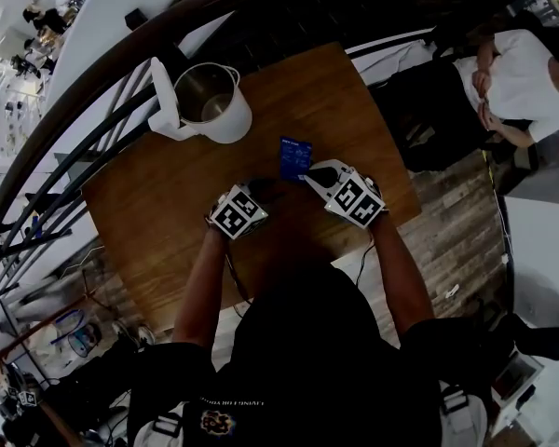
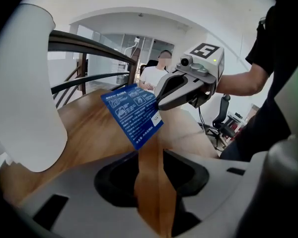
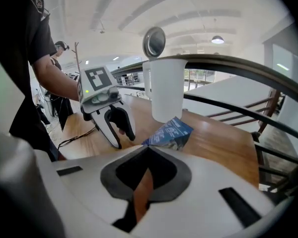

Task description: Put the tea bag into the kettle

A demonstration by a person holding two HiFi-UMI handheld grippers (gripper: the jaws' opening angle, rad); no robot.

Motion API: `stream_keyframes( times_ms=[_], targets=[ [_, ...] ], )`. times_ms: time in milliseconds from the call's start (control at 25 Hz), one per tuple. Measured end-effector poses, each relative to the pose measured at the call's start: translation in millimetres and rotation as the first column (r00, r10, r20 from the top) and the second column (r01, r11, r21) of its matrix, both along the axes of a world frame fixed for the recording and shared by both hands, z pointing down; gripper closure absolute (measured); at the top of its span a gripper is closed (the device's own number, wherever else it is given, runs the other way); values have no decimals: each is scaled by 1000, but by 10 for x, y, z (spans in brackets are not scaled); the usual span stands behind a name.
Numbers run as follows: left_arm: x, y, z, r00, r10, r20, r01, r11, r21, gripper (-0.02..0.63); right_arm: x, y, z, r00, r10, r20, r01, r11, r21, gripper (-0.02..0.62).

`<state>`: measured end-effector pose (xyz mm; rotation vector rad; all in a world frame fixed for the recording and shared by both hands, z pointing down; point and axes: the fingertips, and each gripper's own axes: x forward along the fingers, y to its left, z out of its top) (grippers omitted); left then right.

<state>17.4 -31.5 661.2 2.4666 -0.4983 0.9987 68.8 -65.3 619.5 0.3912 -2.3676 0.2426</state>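
Tea bag vs kettle: the kettle (image 1: 210, 101) lies up and to the left of the tea bag (image 1: 295, 156) in the head view, well apart, with bare wood between.
Table: the wooden top (image 1: 168, 203) fills mid-frame. Kettle at its upper-left end, both grippers near the lower edge.
Railing: dark curved bars (image 1: 93, 91) run behind the kettle at upper left, off the likely path.
Bystander: a seated person (image 1: 512, 73) at upper right, beyond the table, not in the way.
Kettle: white, lid tipped back, mouth open to the head view. It stands just behind the bag in the right gripper view.
Right gripper (image 1: 307, 177): jaws together, clamped on one edge of the tea bag; the nearer hand, and the one carrying it.
Left gripper (image 1: 252, 186): jaws apart by a narrow gap, only table wood between them, holding nothing. It sits left of the bag, between it and the kettle side, so it could crowd the path.
Tea bag: flat blue sachet, clear of the table. In the left gripper view its long axis slants from upper left to lower right (image 2: 133, 114), and it sticks out to the left of the right gripper's tips.
Next move (judgement): carry up-left over the open mouth, then release.
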Motion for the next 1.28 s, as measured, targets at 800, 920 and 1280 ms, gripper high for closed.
stream_keyframes(
  times_ms=[800,920,1280],
  targets=[
    [82,-62,-246,995,15,-95,-12,999,33,595,-99,210,-479,982,-181,55,173,975,137,584],
    [114,-25,-234,995,33,-98,-30,999,30,601,-83,191,-453,984,-176,29,169,974,152,584],
    [28,-1,-208,995,39,-95,-36,999,35,603,31,131,-578,984,-136,116,122,985,125,580]
  ],
)
